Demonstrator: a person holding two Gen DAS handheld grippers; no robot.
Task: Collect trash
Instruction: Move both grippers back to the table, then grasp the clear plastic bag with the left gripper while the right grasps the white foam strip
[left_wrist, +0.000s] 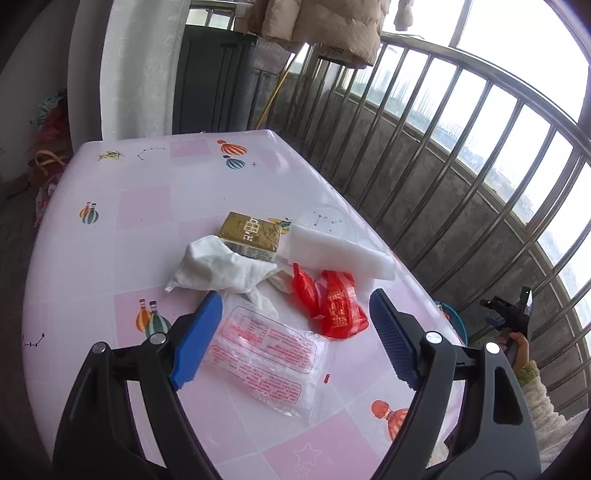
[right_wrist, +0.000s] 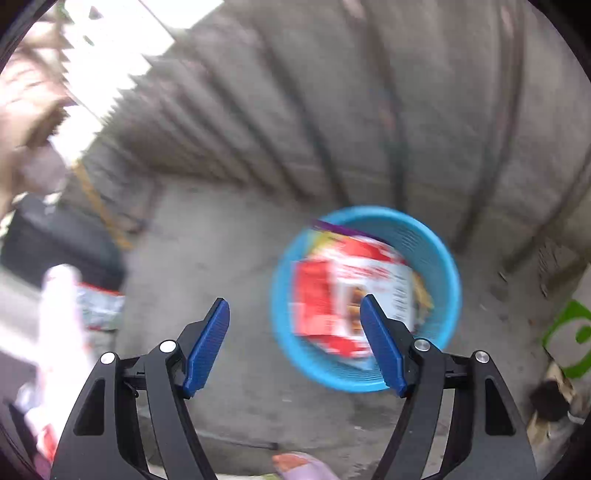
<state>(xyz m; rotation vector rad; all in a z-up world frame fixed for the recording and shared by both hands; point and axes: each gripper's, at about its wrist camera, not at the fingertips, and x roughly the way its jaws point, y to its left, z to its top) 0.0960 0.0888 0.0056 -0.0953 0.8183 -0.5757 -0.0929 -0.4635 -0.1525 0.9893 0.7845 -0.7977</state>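
On the pink table (left_wrist: 147, 206) lies a heap of trash: a gold carton (left_wrist: 251, 236), a crumpled white tissue (left_wrist: 218, 266), a red wrapper (left_wrist: 332, 306), a white foam block (left_wrist: 340, 251) and a clear bag with red print (left_wrist: 266, 354). My left gripper (left_wrist: 295, 299) hovers open just above the clear bag, its jaws wide and empty. The right gripper (right_wrist: 294, 301) is open and empty, high over the concrete floor. Below it stands a blue basket (right_wrist: 436, 236) with a red-and-white box (right_wrist: 347, 280) inside. The right wrist view is blurred.
A metal railing (left_wrist: 461, 147) on a low concrete wall runs along the table's right side. The blue basket (left_wrist: 456, 317) peeks out past the table's right edge, with the right gripper (left_wrist: 513, 314) and a hand above it. A dark cabinet (left_wrist: 214, 81) stands behind the table.
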